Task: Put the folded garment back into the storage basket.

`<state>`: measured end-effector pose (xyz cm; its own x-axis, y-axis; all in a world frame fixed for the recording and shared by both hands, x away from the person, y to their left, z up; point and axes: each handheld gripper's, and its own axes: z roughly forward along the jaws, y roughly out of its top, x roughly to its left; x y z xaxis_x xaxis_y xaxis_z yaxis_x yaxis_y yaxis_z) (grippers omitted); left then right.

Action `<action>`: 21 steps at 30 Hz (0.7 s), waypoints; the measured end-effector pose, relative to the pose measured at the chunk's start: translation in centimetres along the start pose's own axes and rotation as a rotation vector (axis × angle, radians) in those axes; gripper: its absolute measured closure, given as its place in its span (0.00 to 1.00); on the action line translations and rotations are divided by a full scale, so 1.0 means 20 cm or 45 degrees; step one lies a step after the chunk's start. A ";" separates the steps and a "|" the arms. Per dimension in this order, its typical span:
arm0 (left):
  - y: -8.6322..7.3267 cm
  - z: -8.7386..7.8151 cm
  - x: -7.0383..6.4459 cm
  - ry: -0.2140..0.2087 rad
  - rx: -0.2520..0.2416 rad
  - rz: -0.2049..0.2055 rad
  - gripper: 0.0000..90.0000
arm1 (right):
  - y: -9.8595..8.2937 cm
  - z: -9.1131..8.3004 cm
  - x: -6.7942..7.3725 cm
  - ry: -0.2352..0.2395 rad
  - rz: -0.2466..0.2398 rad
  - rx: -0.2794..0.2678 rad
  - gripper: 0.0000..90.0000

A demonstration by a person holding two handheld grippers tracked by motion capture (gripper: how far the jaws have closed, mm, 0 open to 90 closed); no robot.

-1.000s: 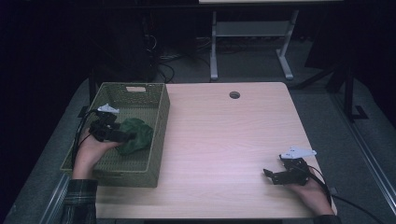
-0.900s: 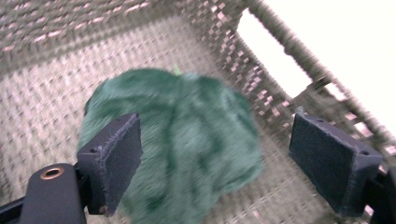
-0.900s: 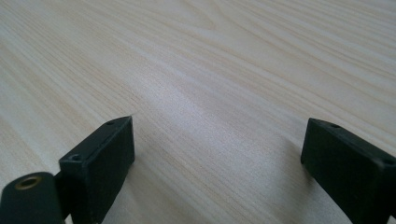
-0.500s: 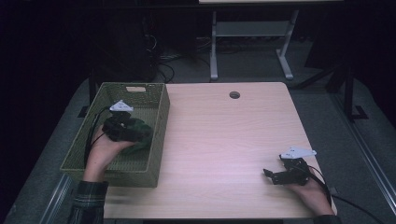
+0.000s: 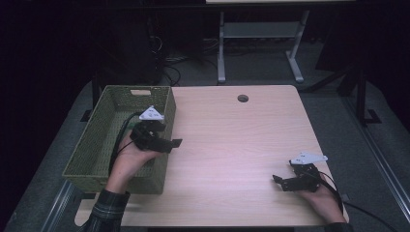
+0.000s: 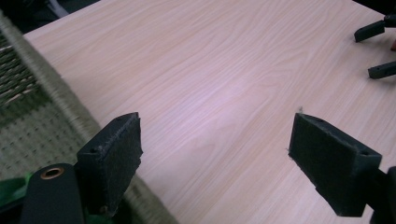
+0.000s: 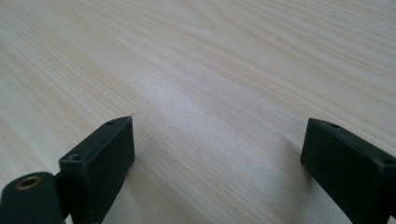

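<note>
A green woven basket [image 5: 86,141] stands on the left part of the pale wooden table [image 5: 232,130]. My left gripper [image 5: 168,137] hovers over the basket's right wall, pointing right across the table. In the left gripper view, my left gripper [image 6: 215,140] is open with bare wood between its pads, the basket rim [image 6: 60,93] lies to the left, and a sliver of green cloth [image 6: 9,189] shows at the bottom left corner. My right gripper [image 5: 285,181] rests near the front right of the table. In its own view my right gripper [image 7: 219,144] is open over bare wood.
A round cable hole [image 5: 242,98] sits near the table's far edge. Beyond the table stand a white metal frame [image 5: 256,34] and cables on a dark floor. The right gripper's jaw tips [image 6: 373,31] show far off in the left gripper view.
My left gripper has left the green cloth inside the basket and moved right, over the basket's right wall, with nothing in it. The right gripper has stayed put.
</note>
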<state>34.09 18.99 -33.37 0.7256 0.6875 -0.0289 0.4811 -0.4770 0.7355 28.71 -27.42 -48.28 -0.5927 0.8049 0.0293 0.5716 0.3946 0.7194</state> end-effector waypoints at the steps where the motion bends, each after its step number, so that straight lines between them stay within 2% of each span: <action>1: 0.00 0.01 -0.01 -0.006 0.002 0.006 0.19 | 0.00 0.00 0.00 0.000 0.000 0.000 0.10; 11: 0.02 0.14 -0.18 -0.053 -0.024 0.071 0.18 | 0.00 0.00 0.00 0.000 0.000 0.000 0.10; 21: -0.02 0.31 -0.34 -0.090 -0.024 0.122 0.18 | 0.00 0.00 0.00 0.001 0.001 0.001 0.10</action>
<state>32.07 11.16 -37.56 0.8009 0.5988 -0.0048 0.3990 -0.5277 0.7498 28.71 -27.42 -48.28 -0.5927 0.8049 0.0301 0.5722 0.3944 0.7191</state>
